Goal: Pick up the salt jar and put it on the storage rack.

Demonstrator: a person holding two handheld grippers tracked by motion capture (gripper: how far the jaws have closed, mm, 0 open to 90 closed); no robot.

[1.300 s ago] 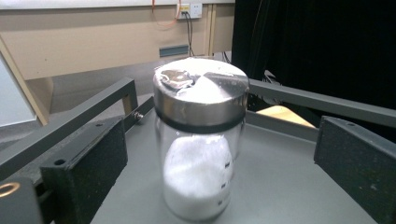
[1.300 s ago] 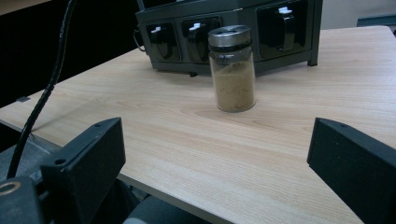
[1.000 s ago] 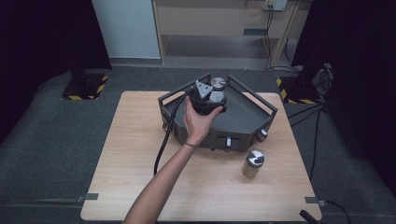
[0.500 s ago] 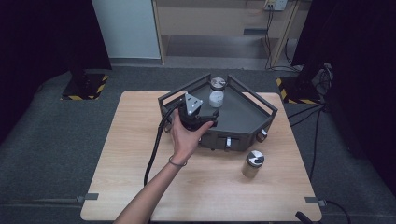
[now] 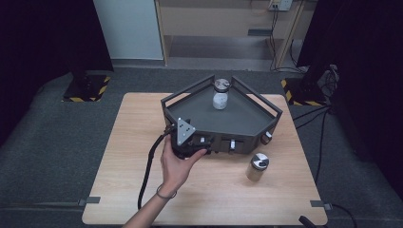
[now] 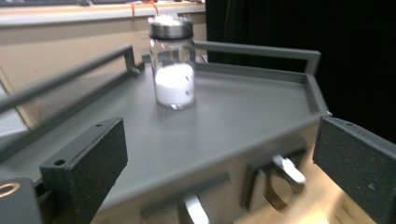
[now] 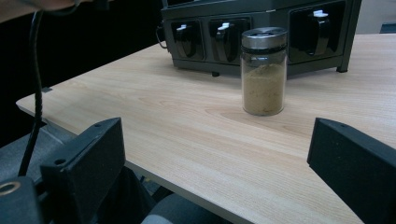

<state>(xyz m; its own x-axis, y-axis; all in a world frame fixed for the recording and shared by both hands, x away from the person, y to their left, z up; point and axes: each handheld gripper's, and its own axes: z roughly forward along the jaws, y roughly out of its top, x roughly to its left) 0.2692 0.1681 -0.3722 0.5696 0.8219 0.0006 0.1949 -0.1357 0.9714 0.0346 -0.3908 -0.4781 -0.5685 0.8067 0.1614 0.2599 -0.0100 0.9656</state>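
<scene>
A glass jar of white powder (image 5: 219,95) (image 6: 173,65) with a metal lid stands upright at the back of a dark grey railed tray (image 5: 256,95) (image 6: 243,112). My left gripper (image 5: 192,142) (image 6: 219,140), held in a hand, sits at the tray's front-left edge and faces the jar. It is open, and nothing sits between its jaws. A second jar, filled with brown powder (image 5: 257,167) (image 7: 264,70), stands on the wooden table (image 5: 142,142) in front of the tray's right end. My right gripper (image 7: 219,144) is open, low by the table's near edge, well short of the brown jar.
The tray's front face (image 7: 261,14) carries several recessed slots with small metal handles (image 6: 289,170). The left gripper's black cable (image 5: 145,175) trails across the table toward the near edge. Grey floor surrounds the table, with a wooden shelf unit (image 5: 228,23) behind it.
My left gripper has drawn back from beside the white jar to the tray's front-left edge. The white jar stays standing in the tray, and the brown jar has not moved.
</scene>
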